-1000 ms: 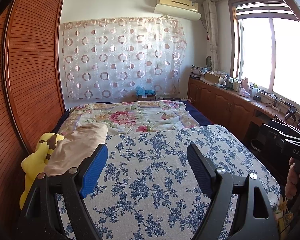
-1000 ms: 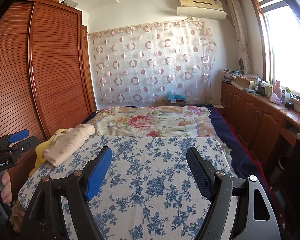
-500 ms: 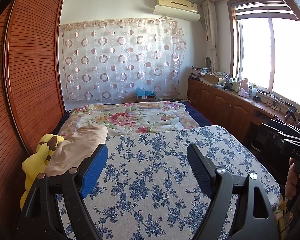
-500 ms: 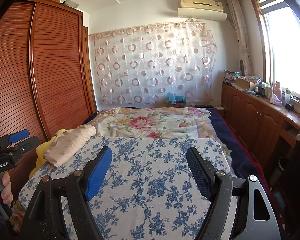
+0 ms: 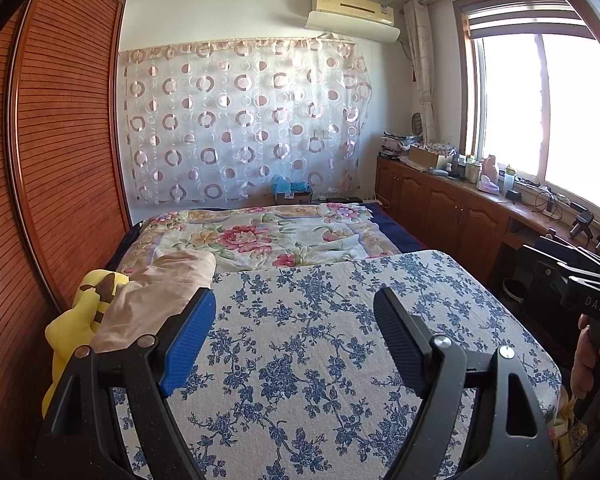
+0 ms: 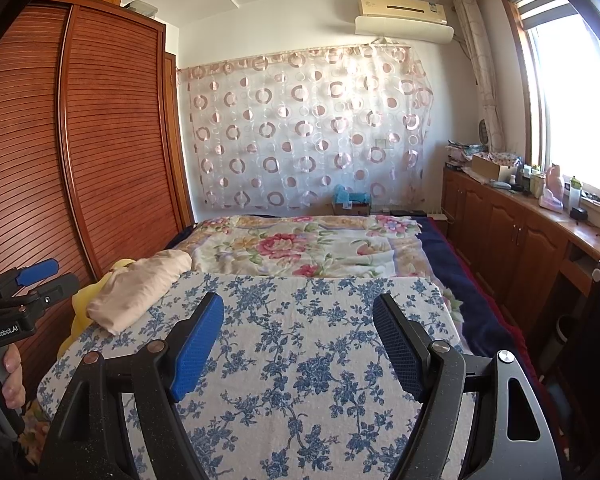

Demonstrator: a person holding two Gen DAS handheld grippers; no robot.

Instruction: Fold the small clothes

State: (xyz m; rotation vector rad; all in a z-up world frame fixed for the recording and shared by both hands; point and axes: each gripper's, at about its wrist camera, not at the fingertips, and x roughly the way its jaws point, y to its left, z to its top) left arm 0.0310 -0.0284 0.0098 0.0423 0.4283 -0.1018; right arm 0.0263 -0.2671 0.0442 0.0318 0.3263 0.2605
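A bundled beige garment point(image 5: 156, 296) lies at the far left corner of the blue-flowered board point(image 5: 320, 340), partly over a yellow plush toy point(image 5: 76, 320). It also shows in the right wrist view point(image 6: 140, 288). My left gripper point(image 5: 296, 300) is open and empty, held above the board to the right of the garment. My right gripper point(image 6: 298, 304) is open and empty above the board's middle point(image 6: 300, 360). Each gripper shows at the edge of the other's view, the right one point(image 5: 580, 284) and the left one point(image 6: 24, 292).
A bed with a floral quilt point(image 5: 268, 236) lies behind the board. A slatted wooden wardrobe point(image 5: 52, 160) runs along the left. Wooden cabinets with clutter point(image 5: 460, 200) stand under the window on the right. A dark blue sheet point(image 6: 460, 280) hangs on the bed's right side.
Both views have tilted up very slightly. Nothing was taken hold of or let go, and both grippers stay open.
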